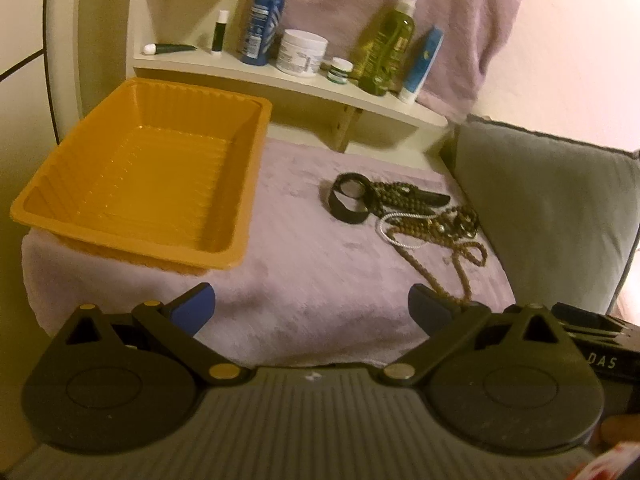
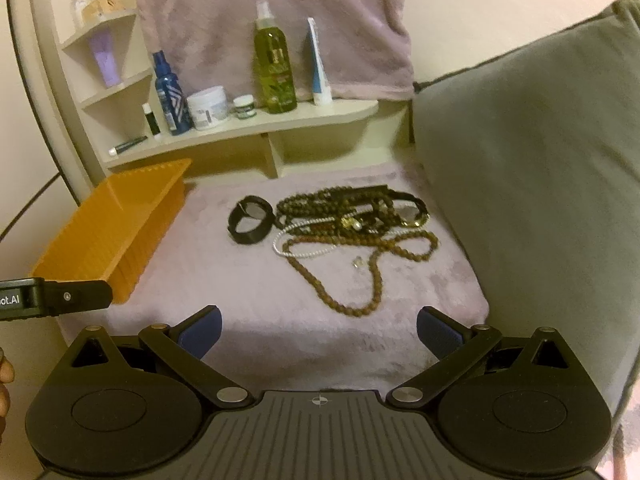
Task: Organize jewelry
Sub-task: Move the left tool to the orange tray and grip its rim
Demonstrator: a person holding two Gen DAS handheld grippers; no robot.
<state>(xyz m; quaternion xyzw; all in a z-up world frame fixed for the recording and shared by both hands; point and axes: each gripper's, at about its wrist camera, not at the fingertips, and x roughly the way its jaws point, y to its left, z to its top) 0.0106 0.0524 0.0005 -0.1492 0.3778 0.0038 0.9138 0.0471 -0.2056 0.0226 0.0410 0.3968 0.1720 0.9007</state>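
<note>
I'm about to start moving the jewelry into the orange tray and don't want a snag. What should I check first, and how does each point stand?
1. Left claw open and holding nothing: ok.
2. Right claw open and holding nothing: ok.
3. Orange tray has nothing in it, ready to fill: ok.
4. Path over the blanket to the jewelry is free: ok.
5. Brown bead necklace separate from the white chain and dark beads: not ok, they overlap in one pile.
6. Black watch free of the pile: cannot tell, it lies right against the dark beads.
</note>
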